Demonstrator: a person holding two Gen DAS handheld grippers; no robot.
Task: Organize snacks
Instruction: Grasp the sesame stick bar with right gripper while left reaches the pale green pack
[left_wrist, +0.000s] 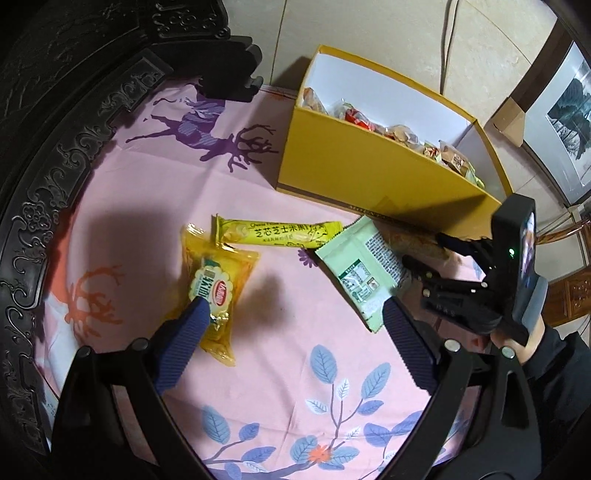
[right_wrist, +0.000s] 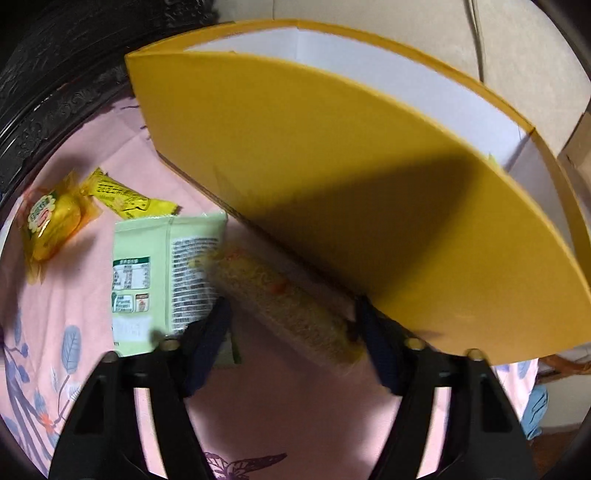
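A yellow box (left_wrist: 362, 177) with several wrapped snacks inside stands at the back of the pink cloth. In front of it lie an amber candy pack (left_wrist: 218, 280), a yellow rice-snack bar (left_wrist: 280, 232), a pale green packet (left_wrist: 362, 269) and a clear-wrapped grainy bar (right_wrist: 291, 302). My left gripper (left_wrist: 295, 306) is open, its left fingertip over the amber pack. My right gripper (right_wrist: 291, 314) is open with its fingers either side of the grainy bar, close against the box wall (right_wrist: 332, 177). It also shows in the left wrist view (left_wrist: 428, 254).
A dark carved wooden rim (left_wrist: 44, 206) curves along the left of the pink patterned cloth (left_wrist: 280, 369). Behind the box are a tiled floor, a cable and a framed picture (left_wrist: 569, 122) leaning at the right.
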